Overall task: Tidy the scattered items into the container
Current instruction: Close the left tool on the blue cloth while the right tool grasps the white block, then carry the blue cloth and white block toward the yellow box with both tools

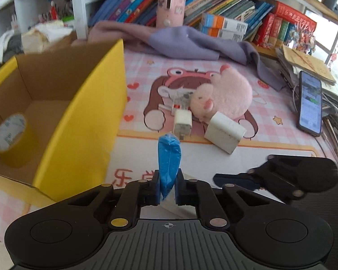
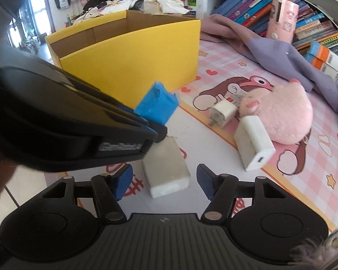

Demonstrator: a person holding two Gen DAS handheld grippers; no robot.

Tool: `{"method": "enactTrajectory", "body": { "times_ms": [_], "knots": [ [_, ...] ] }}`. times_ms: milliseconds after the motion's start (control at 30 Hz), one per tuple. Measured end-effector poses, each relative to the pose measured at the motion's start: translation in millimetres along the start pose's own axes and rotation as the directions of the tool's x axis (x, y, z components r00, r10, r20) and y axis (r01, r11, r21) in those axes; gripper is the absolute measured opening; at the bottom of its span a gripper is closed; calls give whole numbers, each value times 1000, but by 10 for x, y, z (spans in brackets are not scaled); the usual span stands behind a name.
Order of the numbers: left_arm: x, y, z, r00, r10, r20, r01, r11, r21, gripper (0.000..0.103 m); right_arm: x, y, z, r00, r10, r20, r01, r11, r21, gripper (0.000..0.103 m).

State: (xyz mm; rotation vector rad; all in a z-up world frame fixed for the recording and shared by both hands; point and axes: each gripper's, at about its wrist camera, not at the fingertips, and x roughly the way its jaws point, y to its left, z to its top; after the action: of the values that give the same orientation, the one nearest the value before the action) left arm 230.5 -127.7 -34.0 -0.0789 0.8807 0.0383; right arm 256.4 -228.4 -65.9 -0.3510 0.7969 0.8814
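Note:
My left gripper (image 1: 167,185) is shut on a blue packet (image 1: 169,159), held above the mat to the right of the yellow cardboard box (image 1: 87,121); the packet also shows in the right wrist view (image 2: 156,105). A roll of yellow tape (image 1: 10,137) lies inside the box. My right gripper (image 2: 164,183) is open, its fingers either side of a white block (image 2: 166,168) on the mat. A pink plush pig (image 1: 223,94), a small white plug charger (image 1: 182,121) and a larger white charger (image 1: 224,132) lie on the mat.
A purple cloth (image 1: 191,42), a pink cylinder (image 1: 171,5) and rows of books (image 1: 225,2) stand at the back. A phone (image 1: 309,102) leans on a paper stack at the right. The right gripper shows in the left wrist view (image 1: 281,177).

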Motion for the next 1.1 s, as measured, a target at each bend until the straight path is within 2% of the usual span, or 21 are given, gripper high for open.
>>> {"method": "enactTrajectory", "body": {
  "times_ms": [167, 300, 400, 533, 1100],
  "knots": [
    [-122, 20, -17, 1000, 19, 9, -19, 1000, 13, 10, 75, -1, 74, 1000, 14, 27, -13, 1000, -4, 56],
    [-190, 71, -42, 999, 31, 15, -31, 999, 7, 10, 163, -5, 85, 1000, -14, 5, 14, 1000, -25, 55],
    [-232, 66, -54, 999, 34, 22, -35, 999, 22, 10, 225, -19, 74, 1000, 4, -23, -4, 1000, -18, 47],
    [-278, 77, -80, 999, 32, 25, -33, 999, 21, 10, 204, 13, 63, 1000, -4, -16, 3, 1000, -22, 39],
    [-544, -3, -248, 993, -94, 66, 87, 992, 89, 9, -443, 37, -84, 989, -139, 44, 132, 983, 127, 35]
  ]
}}
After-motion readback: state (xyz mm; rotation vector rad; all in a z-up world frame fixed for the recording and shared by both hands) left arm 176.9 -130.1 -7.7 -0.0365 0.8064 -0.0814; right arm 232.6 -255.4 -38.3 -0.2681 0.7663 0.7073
